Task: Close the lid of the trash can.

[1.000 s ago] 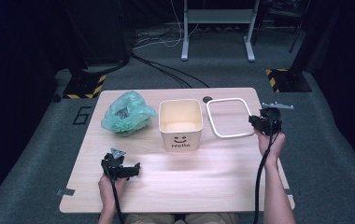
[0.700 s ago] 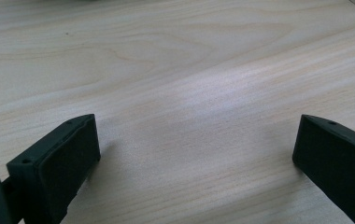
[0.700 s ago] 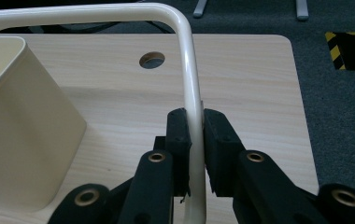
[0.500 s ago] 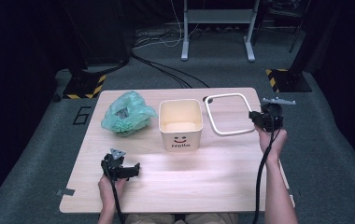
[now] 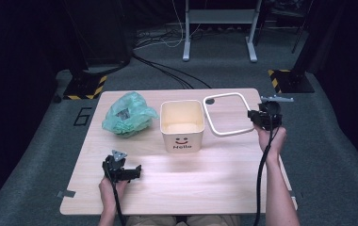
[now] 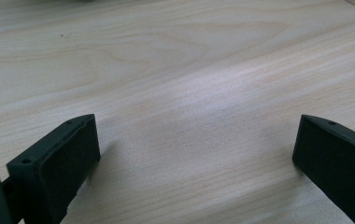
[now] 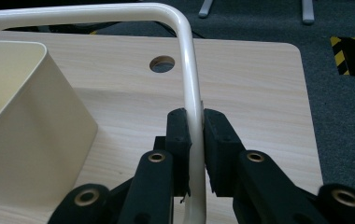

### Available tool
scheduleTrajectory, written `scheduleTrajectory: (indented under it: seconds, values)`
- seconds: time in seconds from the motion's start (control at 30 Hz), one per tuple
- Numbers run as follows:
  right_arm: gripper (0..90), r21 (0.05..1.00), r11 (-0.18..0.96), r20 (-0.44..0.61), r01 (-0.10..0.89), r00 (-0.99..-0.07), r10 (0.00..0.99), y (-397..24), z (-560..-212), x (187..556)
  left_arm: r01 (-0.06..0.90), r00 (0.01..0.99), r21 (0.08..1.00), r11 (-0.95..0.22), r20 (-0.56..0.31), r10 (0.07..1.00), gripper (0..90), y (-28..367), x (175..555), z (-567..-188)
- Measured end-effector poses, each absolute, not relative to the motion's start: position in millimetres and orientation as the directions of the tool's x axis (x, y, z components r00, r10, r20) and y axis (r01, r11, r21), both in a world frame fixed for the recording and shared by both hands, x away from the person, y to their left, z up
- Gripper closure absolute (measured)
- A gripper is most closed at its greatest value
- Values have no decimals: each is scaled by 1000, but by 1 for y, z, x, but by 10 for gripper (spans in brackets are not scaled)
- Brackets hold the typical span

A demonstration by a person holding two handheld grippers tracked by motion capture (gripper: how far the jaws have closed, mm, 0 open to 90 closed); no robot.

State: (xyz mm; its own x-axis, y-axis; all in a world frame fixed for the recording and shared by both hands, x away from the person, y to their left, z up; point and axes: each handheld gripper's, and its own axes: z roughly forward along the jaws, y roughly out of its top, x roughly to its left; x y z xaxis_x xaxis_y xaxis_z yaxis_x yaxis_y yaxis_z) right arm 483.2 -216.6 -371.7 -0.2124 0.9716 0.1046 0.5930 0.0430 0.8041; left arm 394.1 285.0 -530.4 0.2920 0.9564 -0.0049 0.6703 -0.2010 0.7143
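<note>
2 grippers are at work here, and from the high view I see why each sits where it does. My right gripper is clamped on the right side of the white frame, a square ring with rounded corners that looks made to sit on the bin's rim, so I hold it by one edge to keep the rest free to drop over that rim. The frame hangs just right of the cream bin, close beside its rim and apart from the green bag on the far left. My left gripper rests low on the near part of the counter, well apart from everything, out of the way. I count 1 frame, 1 bin, 1 bag, and 1 round hole in the counter by the frame's far corner.

In the left gripper view, the 2 black jaws stand wide apart with nothing but bare counter between them, so this left gripper is idle, waiting.

In the right gripper view, my right gripper has its 2 jaws pressed together on the frame's thin bar, which runs up between them and bends left over the bin. The frame is tilted above the counter; I judge it is lifted, not lying flat. The hole shows beyond the bar.
</note>
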Motion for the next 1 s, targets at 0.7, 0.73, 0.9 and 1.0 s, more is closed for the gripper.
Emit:
scheduleTrajectory:
  seconds: [0.7,0.73,0.9,1.0]
  values:
    - [807,812,84,90,578,-266,960,-192,-356,489,673,327,704,-226,-9,945,5,286,397,-529]
    - [807,812,85,90,577,-267,959,-191,-356,490,675,330,701,-230,-9,944,6,287,398,-529]
    - [806,809,94,87,581,-275,957,-187,-356,491,680,334,706,-199,-56,941,6,287,397,-525]
    - [806,809,97,86,580,-279,956,-185,-354,492,670,346,717,-193,-71,935,8,286,396,-517]
